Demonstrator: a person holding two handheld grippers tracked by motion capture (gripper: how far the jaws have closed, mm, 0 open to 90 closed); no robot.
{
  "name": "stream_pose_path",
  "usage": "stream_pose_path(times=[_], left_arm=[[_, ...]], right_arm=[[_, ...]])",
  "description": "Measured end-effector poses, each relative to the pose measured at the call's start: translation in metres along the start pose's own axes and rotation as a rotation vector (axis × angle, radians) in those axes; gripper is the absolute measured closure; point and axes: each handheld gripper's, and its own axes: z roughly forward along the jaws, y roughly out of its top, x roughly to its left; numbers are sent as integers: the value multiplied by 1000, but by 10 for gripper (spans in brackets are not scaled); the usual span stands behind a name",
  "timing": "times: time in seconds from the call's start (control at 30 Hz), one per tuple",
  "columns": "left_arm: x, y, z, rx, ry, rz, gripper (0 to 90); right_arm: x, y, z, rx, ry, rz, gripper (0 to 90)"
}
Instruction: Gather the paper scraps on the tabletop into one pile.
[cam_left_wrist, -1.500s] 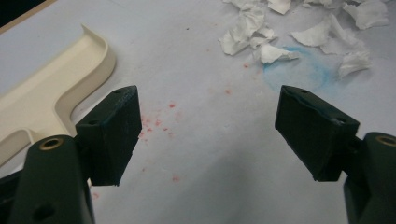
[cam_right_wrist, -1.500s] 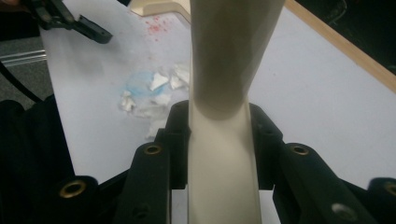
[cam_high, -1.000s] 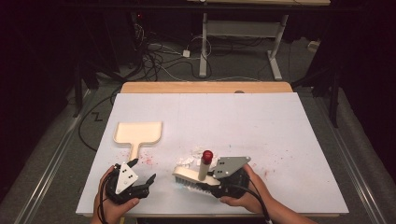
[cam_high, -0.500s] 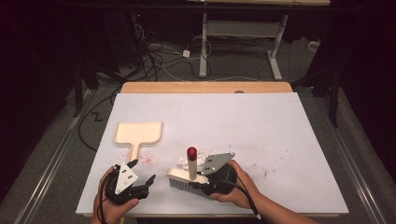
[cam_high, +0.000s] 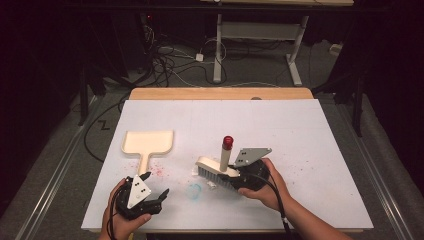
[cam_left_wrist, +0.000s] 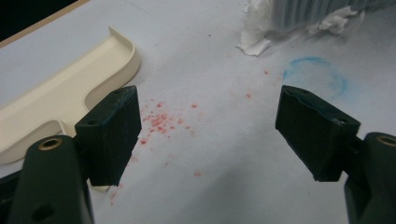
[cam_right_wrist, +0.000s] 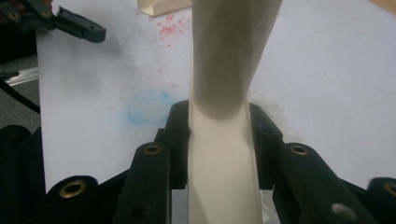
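Since the earlier frames the brush (cam_high: 216, 169) had slid toward the left of the high view, and white scraps (cam_left_wrist: 256, 29) had come along at its bristles. Lower left in that view, the left gripper (cam_high: 150, 192) hovered with its fingers (cam_left_wrist: 112, 133) spread apart around nothing, above the red crumbs (cam_left_wrist: 161, 122). At lower centre the right gripper (cam_high: 239, 176) had its fingers (cam_right_wrist: 178, 140) clamped on the brush's cream handle (cam_right_wrist: 224, 154), which stood up between them to its red tip (cam_high: 228, 141), with the bristles down on the desk (cam_high: 300, 130). This looked like mid-sweep: debris being pushed toward the dustpan (cam_high: 148, 143), which lay farther up at centre left, well apart from the brush. The next move probably called for keeping the bristles flat and steering left past the blue ring mark (cam_high: 195, 191), while the free gripper took the dustpan's handle to steady it.
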Motion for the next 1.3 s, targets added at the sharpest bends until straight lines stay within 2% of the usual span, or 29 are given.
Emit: stream_pose_path(times=[0.23, 0.33, 0.43, 0.63, 0.8, 0.9, 0.97, 1.13, 1.2, 1.3], left_arm=[[-1, 0, 0, 2, -3, 4, 214], [-1, 0, 1, 5, -4, 6, 214], [-1, 0, 1, 8, -1, 8, 214], [0, 0, 0, -2, 7, -2, 214], [0, 0, 0, -4, 4, 2, 214], [0, 0, 0, 0, 0, 1, 214], [0, 0, 0, 1, -2, 4, 214], [0, 0, 0, 0, -2, 9, 214], [0, 0, 0, 1, -3, 10, 214], [0, 1, 1, 4, -4, 13, 214]], right_arm=[[-2, 5, -31, -60, -42, -18, 677], [-1, 7, -42, -84, -23, -17, 677], [7, 8, -46, -83, 14, -41, 677], [25, -1, -33, -21, 139, -71, 677], [32, -10, -12, 57, 192, -101, 677], [30, -13, -4, 83, 187, -111, 677], [26, -14, -3, 73, 173, -103, 678], [14, -16, -6, 76, 101, -94, 677], [10, -16, -8, 83, 43, -96, 678], [3, -16, -13, 62, 27, -77, 677]])
